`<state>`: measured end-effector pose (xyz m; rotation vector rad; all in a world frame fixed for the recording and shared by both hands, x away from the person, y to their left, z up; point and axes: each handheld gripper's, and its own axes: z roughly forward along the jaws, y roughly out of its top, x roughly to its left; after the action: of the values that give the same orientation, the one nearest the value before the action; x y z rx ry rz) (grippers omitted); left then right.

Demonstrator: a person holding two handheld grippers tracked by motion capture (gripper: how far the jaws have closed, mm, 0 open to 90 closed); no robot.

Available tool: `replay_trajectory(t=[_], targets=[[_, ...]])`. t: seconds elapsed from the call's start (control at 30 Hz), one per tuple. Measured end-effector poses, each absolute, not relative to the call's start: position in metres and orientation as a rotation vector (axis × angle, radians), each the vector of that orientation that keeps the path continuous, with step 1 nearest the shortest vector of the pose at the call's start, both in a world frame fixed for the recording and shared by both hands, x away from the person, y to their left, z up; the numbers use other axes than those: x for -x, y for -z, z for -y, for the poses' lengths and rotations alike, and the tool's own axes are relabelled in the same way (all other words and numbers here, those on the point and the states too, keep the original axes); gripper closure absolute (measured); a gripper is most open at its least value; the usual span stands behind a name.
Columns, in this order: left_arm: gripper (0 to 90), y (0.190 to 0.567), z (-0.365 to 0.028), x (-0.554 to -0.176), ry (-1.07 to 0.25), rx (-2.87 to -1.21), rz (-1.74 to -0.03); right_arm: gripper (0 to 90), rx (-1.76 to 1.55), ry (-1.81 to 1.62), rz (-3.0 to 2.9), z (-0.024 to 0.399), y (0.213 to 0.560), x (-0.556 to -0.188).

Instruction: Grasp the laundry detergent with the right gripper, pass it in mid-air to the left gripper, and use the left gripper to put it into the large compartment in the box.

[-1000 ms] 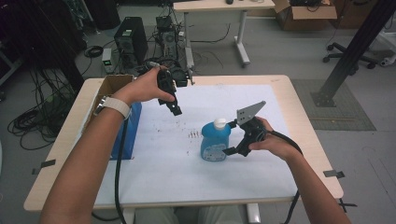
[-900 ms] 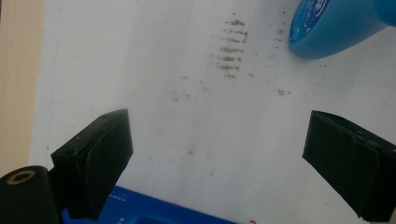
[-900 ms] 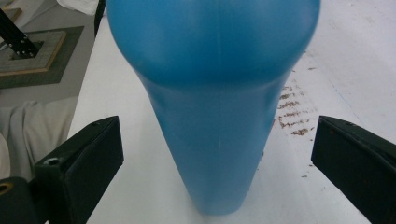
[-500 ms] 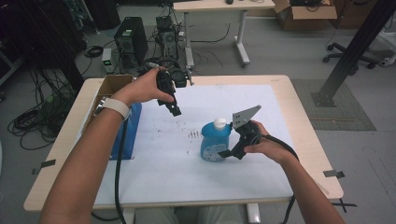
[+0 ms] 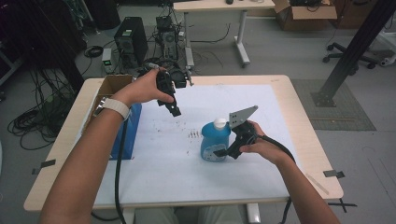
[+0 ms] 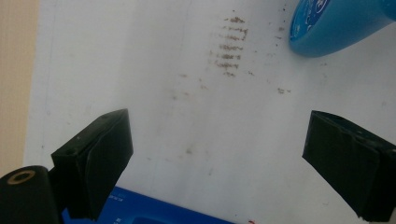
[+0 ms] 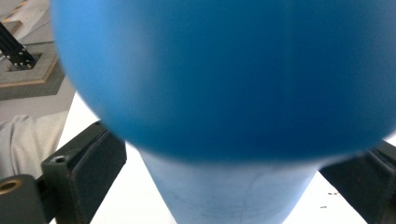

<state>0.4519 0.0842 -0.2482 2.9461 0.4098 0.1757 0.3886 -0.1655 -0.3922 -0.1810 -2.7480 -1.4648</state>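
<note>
A blue bottle with a white cap stands upright on the white sheet near the table's middle. My right gripper reaches it from the right, low on its body. In the right gripper view the bottle sits between the jaws, with a sliver of sheet showing beside the left one. These jaws have just been closing and still look open. My left gripper hangs open and empty above the sheet, left of the bottle. Its view looks down on brown stains and the bottle's base.
A cardboard box sits at the table's far left corner, with a flat blue pack in front of it. Small brown marks dot the sheet left of the bottle. Computer towers and cables stand on the floor beyond the table.
My right gripper has slid left and slightly down, bringing its jaws around the bottle's lower body. The left hand and its gripper have stayed still.
</note>
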Motion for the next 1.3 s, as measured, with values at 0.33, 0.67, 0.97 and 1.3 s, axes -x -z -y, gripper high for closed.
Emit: replay_trajectory(t=[0.33, 0.67, 0.97, 1.3], targets=[[8.7, 0.2489, -0.084, -0.4523, -0.172, -2.946, -0.41, 12.9, 0.18, 1.497, 2.746, 0.1683, 0.3934, -0.3882], [9.0, 0.2489, -0.084, -0.4526, -0.17, -2.951, -0.409, 18.2, 0.184, 1.511, 2.736, 0.1695, 0.3937, -0.3885], [9.2, 0.2493, -0.0841, -0.4523, -0.172, -2.948, -0.408, 23.3, 0.172, 1.517, 2.729, 0.1703, 0.3935, -0.3882], [9.3, 0.2489, -0.0846, -0.4518, -0.172, -2.95, -0.406, 29.7, 0.153, 1.511, 2.73, 0.1701, 0.3938, -0.3877]])
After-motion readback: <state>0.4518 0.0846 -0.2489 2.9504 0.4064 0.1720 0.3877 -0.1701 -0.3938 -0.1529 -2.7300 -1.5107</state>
